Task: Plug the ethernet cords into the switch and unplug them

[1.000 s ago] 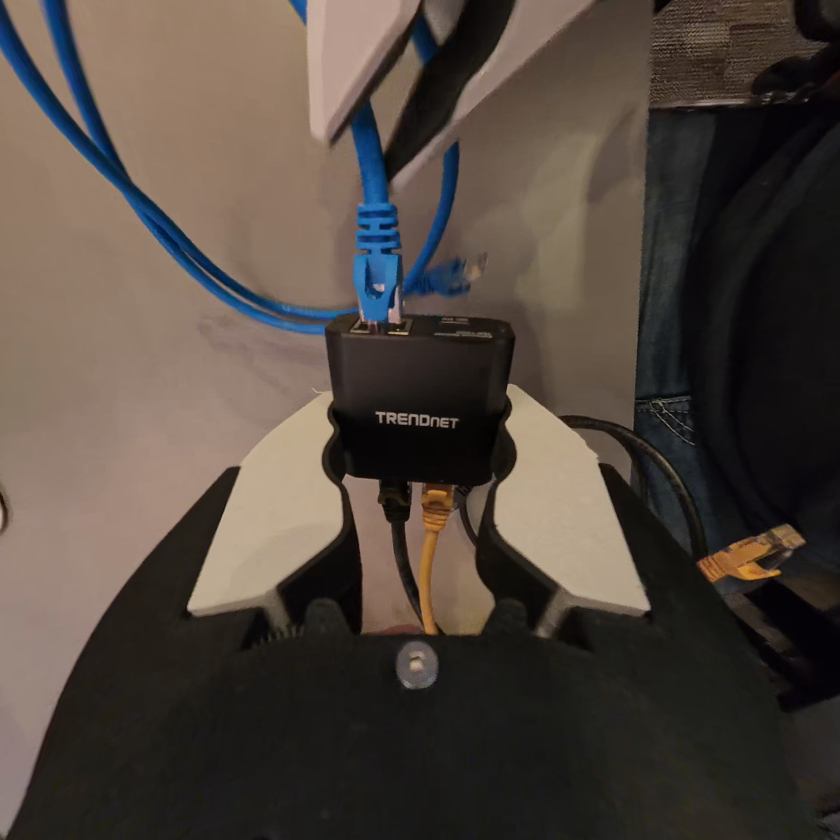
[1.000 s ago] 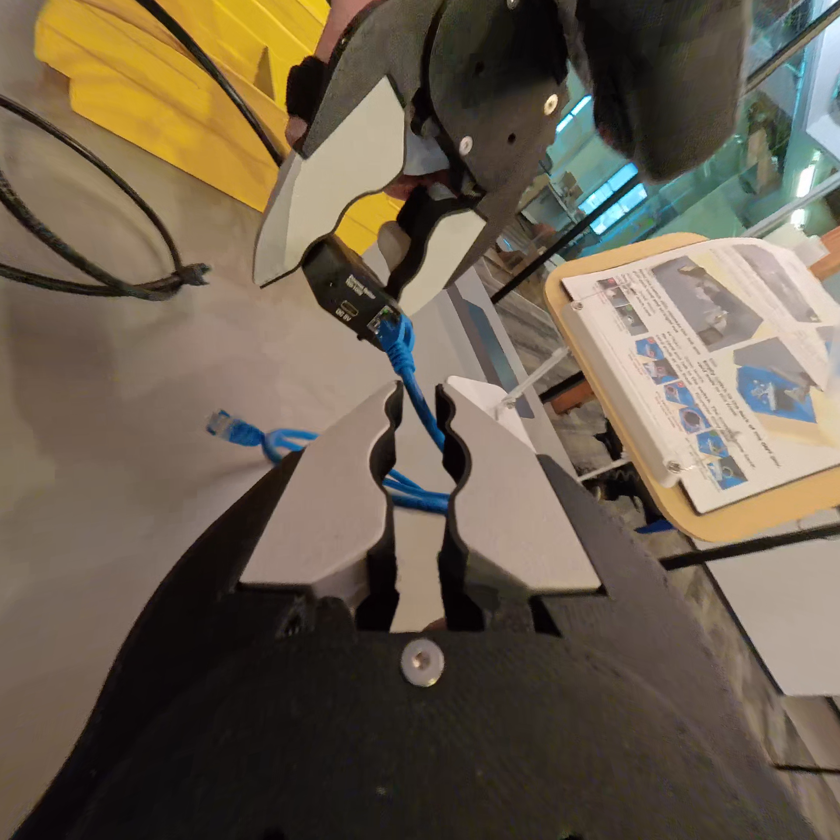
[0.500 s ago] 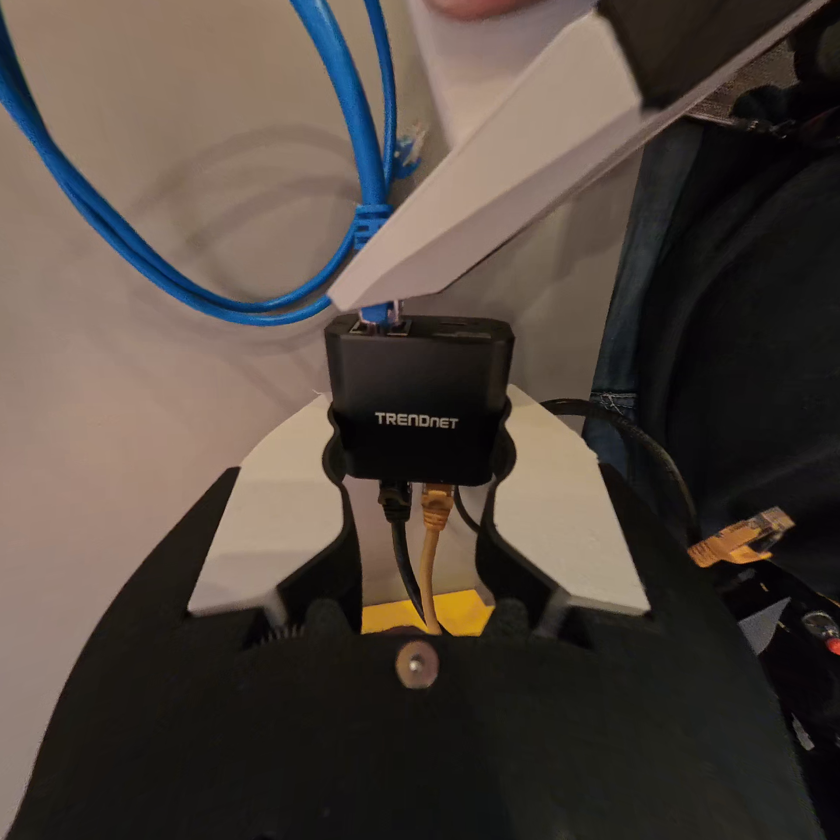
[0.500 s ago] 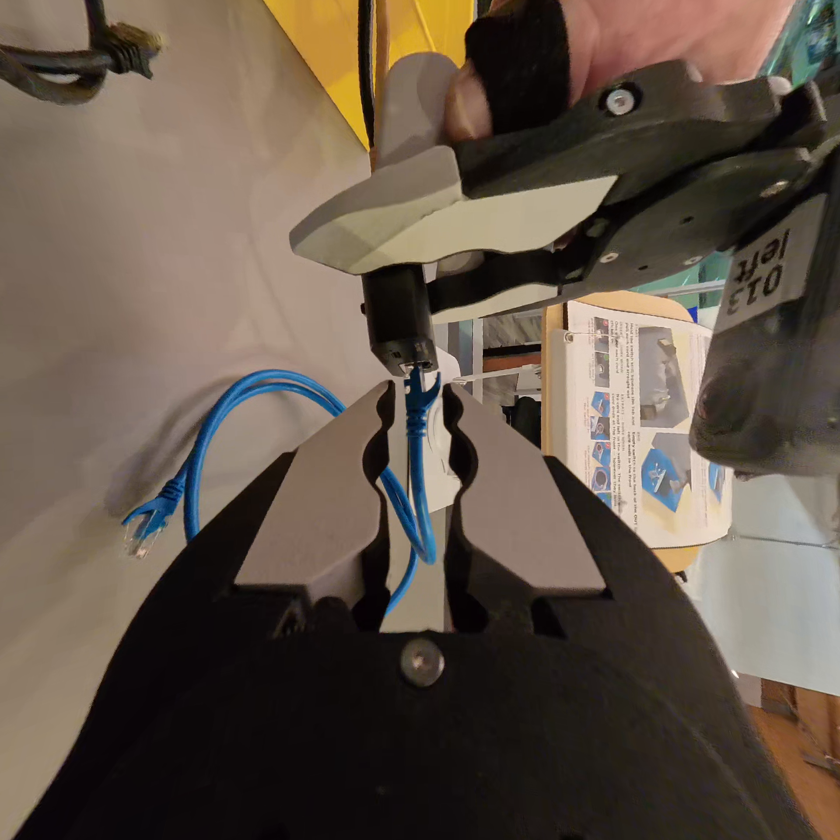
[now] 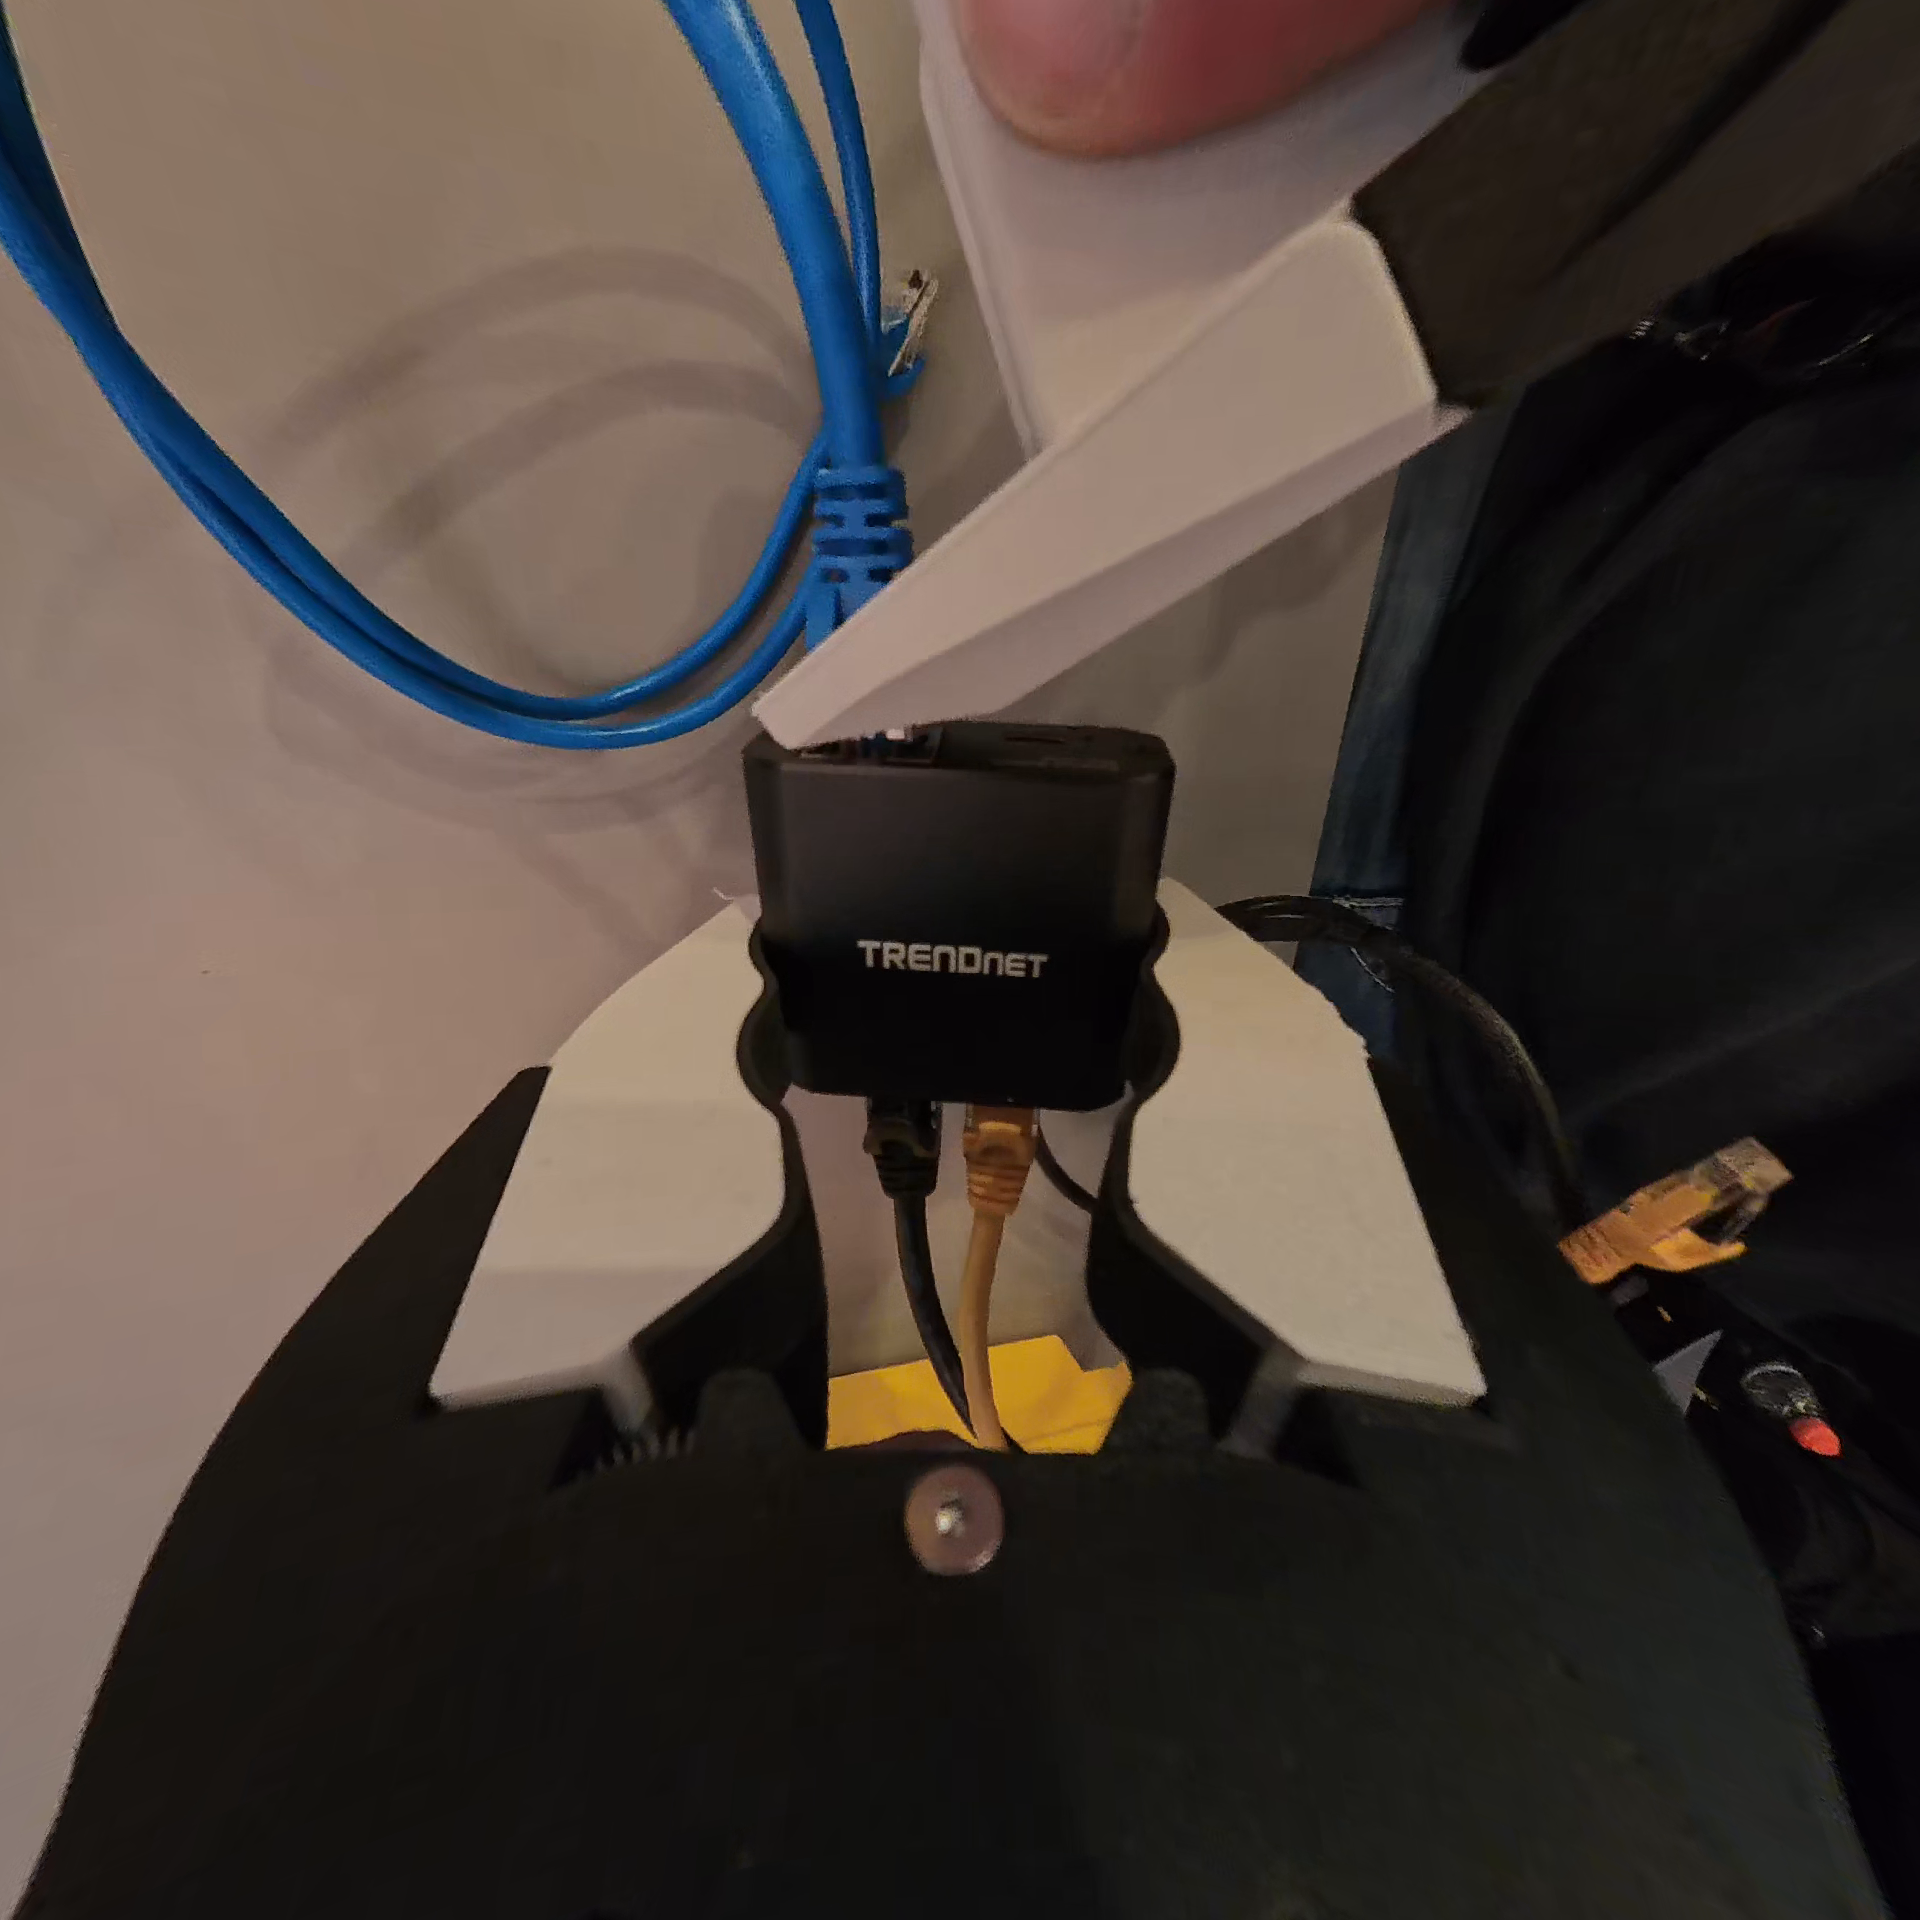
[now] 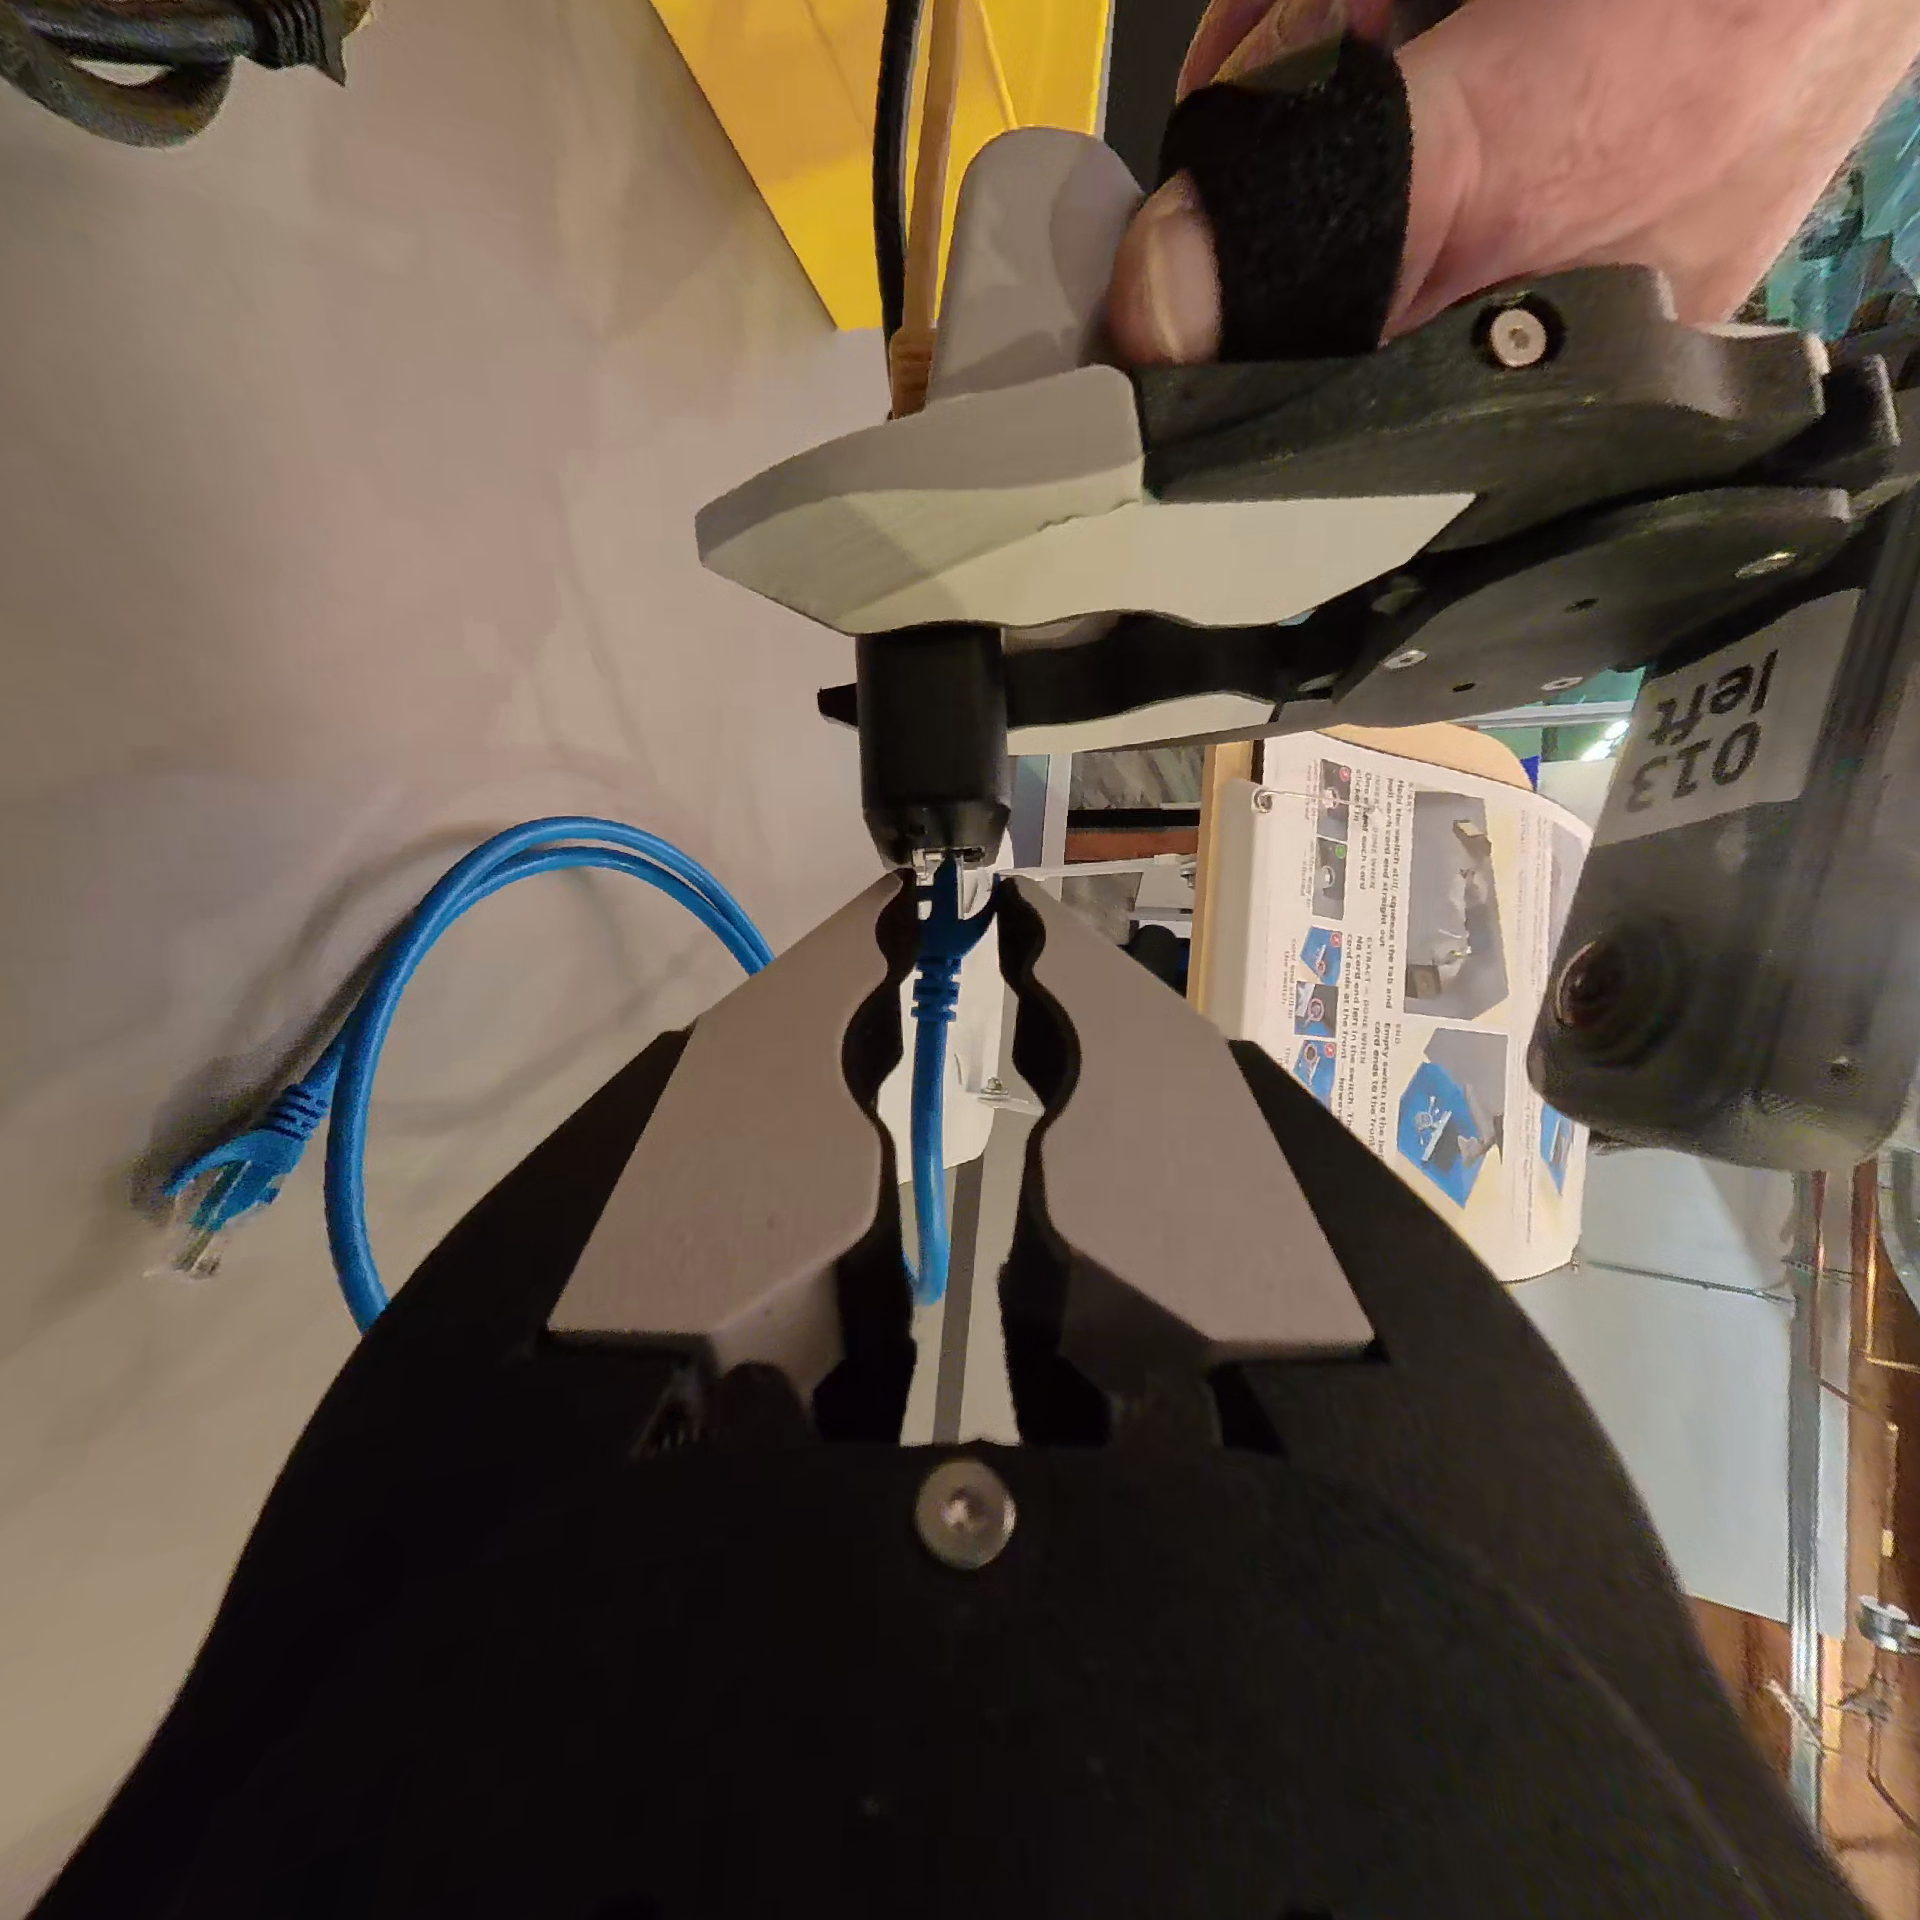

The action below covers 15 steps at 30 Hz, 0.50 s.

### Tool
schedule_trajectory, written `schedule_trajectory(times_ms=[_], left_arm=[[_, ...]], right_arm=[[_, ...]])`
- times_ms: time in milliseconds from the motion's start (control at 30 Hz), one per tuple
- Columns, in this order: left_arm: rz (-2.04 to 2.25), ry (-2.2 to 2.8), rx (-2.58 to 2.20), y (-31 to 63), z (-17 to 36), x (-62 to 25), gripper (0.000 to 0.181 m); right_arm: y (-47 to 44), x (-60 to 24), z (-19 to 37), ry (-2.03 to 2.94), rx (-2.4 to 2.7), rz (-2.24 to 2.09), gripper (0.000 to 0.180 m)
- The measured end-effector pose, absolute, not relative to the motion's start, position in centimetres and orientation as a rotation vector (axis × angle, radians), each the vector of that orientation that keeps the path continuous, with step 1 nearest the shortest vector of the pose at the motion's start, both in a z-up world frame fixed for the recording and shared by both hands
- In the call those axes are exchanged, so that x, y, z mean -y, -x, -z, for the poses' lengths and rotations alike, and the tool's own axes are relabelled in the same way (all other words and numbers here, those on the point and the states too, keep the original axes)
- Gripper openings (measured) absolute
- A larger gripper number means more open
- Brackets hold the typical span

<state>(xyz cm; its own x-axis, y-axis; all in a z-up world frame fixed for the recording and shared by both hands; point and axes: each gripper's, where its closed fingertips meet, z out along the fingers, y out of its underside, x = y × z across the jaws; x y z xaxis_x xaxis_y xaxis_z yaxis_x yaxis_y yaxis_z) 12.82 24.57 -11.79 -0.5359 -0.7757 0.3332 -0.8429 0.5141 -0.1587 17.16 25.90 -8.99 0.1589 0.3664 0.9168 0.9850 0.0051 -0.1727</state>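
My left gripper (image 5: 956, 935) is shut on a black switch (image 5: 956, 862) and holds it above the grey table. A black cord (image 5: 904, 1143) and a yellow cord (image 5: 997, 1153) are plugged into the switch's near side. My right gripper (image 6: 943, 894) meets the switch (image 6: 930, 748) head-on, its fingertips closed around the blue plug (image 6: 940, 925) seated in a far-side port. One right finger (image 5: 1039, 561) covers that port in the left wrist view. The blue cord (image 6: 582, 842) loops on the table, and its free plug (image 6: 229, 1174) lies loose.
A loose yellow plug (image 5: 1673, 1216) hangs at the right beside a person's dark clothing (image 5: 1662, 727). A printed instruction sheet on a wooden board (image 6: 1434, 997) stands past the table edge. A yellow surface (image 6: 769, 83) and a dark cable bundle (image 6: 156, 62) lie at the far side. Some 5 centimetres of space lies between my two pairs of fingers.
My right gripper has slid along the blue cord to the plug at the switch and turned. The switch stays gripped in the left gripper.
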Motion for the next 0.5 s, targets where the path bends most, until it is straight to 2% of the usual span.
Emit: schedule_trajectory(times_ms=[500], left_arm=[[-0.406,-1.343,2.511,-12.72,11.79,-23.89,0.062]], right_arm=[[-16.90,-25.05,9.26,1.469,1.492,0.923,0.011]])
